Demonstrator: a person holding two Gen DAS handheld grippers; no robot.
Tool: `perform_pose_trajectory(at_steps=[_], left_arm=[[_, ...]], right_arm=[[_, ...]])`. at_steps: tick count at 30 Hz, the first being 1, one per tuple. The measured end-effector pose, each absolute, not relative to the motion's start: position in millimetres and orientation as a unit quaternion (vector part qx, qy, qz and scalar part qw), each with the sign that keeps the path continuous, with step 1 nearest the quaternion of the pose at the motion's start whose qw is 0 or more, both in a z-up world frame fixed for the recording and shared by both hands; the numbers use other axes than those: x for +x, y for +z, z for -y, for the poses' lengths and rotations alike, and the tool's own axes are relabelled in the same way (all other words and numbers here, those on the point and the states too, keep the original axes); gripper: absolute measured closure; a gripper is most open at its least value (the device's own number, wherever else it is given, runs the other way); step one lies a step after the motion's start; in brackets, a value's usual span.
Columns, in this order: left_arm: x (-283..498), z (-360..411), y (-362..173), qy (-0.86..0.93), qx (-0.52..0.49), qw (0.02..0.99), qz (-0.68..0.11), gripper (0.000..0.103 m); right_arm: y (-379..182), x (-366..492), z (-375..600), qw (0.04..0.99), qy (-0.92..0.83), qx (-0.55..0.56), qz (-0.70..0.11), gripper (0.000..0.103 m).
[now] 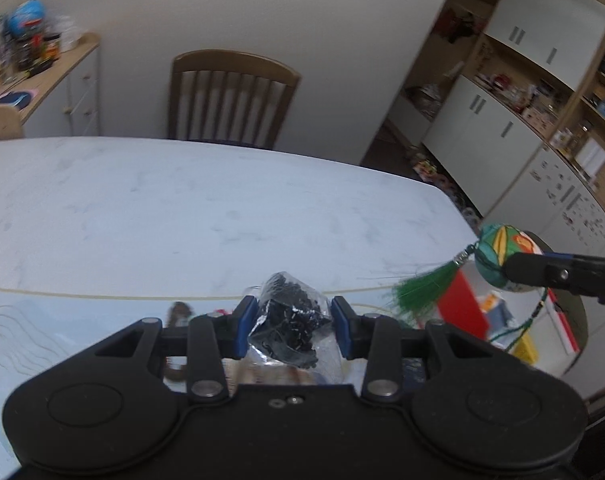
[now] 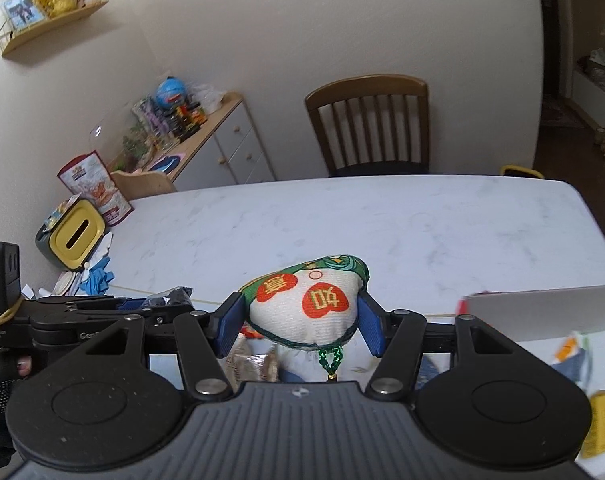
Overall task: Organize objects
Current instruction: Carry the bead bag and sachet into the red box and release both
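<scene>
Above the white tabletop (image 2: 422,224), the left gripper (image 1: 294,318) clamps a bag of beads (image 1: 290,320) while the right gripper (image 2: 300,316) squeezes a sachet (image 2: 306,304), whose dangling tassel (image 1: 422,288) could snag on clutter below.

Soft, even indoor light, source unseen; the surface (image 1: 222,208) shows no glare. Fisheye bends the edges, and the left view's corners look motion-blurred, perhaps.

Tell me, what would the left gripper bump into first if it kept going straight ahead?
Probably nothing soon: the left gripper, shut on a bag of beads, points over bare table toward the chair. Depth is unclear.
</scene>
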State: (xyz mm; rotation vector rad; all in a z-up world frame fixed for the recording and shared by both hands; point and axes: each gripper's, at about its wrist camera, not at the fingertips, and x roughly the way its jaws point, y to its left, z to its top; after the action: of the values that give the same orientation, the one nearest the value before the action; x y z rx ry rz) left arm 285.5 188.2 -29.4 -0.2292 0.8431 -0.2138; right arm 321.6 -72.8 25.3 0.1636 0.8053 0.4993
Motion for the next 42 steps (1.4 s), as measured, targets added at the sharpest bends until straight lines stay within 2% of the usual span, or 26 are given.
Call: perform_pose_trajectory(at_steps=[21,30,42], left_arm=[[283,6,-22,-0.174,-0.05,0.889,-0.42,0.064],[298,84,-32,-0.185,-0.022,0.885,-0.427,0.064],[338,141,-66,-0.156,0.013,0.877,-0.454,0.064]], right_arm=[[25,309,257,0.906,0.181,0.098,-0.37,0.044],[-3,320,320,0.903,0.162,0.098,-0.385,0.044],[-53,342,354,0.9,0.146,0.076,-0.404,0.044]])
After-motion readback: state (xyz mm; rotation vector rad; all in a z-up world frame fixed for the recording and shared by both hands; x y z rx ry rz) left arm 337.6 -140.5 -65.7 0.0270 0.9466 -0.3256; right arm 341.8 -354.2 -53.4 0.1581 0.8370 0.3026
